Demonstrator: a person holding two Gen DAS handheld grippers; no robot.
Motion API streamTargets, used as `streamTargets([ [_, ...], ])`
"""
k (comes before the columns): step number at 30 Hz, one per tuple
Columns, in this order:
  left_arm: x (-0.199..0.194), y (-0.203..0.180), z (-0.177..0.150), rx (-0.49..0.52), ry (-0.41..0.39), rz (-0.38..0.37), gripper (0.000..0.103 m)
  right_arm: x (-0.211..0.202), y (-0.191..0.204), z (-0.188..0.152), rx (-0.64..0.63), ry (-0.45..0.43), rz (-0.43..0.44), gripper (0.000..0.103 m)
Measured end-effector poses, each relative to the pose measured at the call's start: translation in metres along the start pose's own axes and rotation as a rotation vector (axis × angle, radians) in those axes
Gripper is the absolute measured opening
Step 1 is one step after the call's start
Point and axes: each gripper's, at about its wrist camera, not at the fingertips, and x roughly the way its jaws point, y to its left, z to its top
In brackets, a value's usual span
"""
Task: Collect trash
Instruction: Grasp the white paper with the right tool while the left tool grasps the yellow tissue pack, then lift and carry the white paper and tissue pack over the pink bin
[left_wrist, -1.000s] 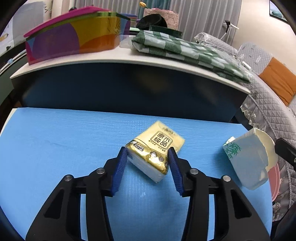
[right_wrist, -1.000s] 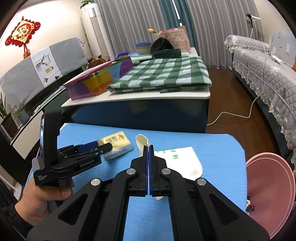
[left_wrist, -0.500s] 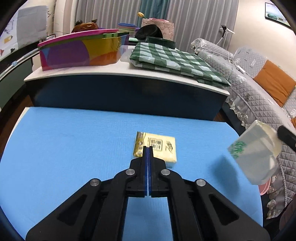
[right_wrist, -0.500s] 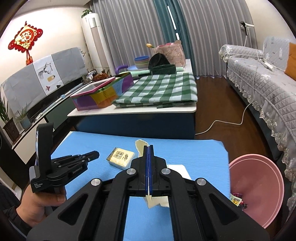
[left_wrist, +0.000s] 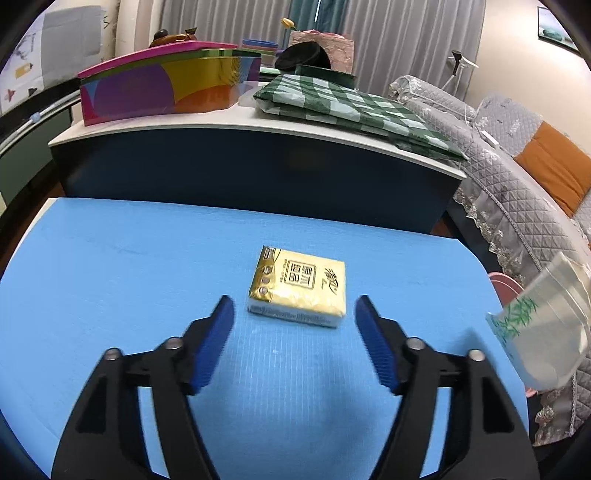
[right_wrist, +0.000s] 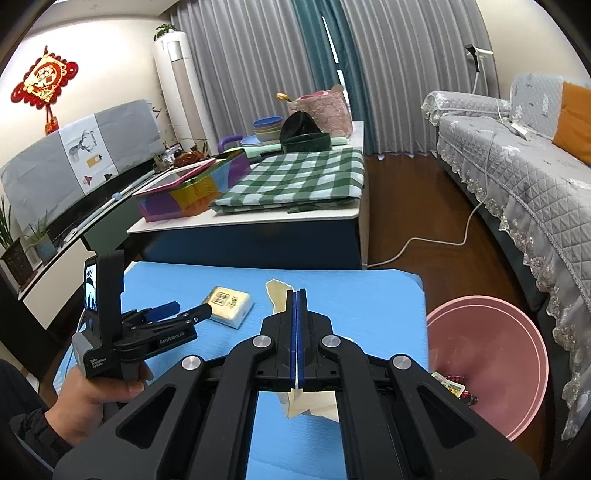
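A gold tissue pack (left_wrist: 299, 291) lies flat on the blue table (left_wrist: 110, 266). My left gripper (left_wrist: 294, 325) is open, its blue pads on either side of the pack's near edge, not touching it. The pack (right_wrist: 229, 305) and the left gripper (right_wrist: 184, 313) also show in the right wrist view. My right gripper (right_wrist: 297, 325) is shut on a crushed white paper cup with green print (left_wrist: 539, 332), held above the table's right side. The cup's torn rim (right_wrist: 277, 293) sticks up past the right gripper's fingers. A pink bin (right_wrist: 491, 362) stands on the floor beside the table.
The pink bin holds a few wrappers (right_wrist: 456, 386). Behind the blue table stands a higher white-topped table (left_wrist: 236, 125) with a colourful box (left_wrist: 162, 88) and a folded green checked cloth (left_wrist: 354, 107). A grey sofa (right_wrist: 524, 166) runs along the right. A white cable (right_wrist: 424, 240) lies on the floor.
My left gripper let go of the tissue pack, shut, then opened wide again behind it. The pack now lies flat. My right gripper lifted the cup and carried it right, toward the pink bin.
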Motion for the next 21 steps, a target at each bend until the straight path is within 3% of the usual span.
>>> streamTargets([
  [3,0.014,-0.004,0.003,0.011,0.015,0.025,0.085,0.007,-0.003,0.0,-0.004,0.007,-0.006,0.0],
  [10,0.045,-0.006,0.005,0.003,0.076,0.041,0.087,0.026,-0.011,0.002,0.004,0.027,-0.006,0.0],
  [14,0.052,0.0,0.001,-0.013,0.096,0.045,0.072,0.032,-0.01,0.002,0.001,0.035,-0.003,0.0],
  [21,0.034,-0.008,0.0,0.03,0.057,0.031,0.07,0.032,-0.004,0.007,0.002,0.025,0.004,0.0],
])
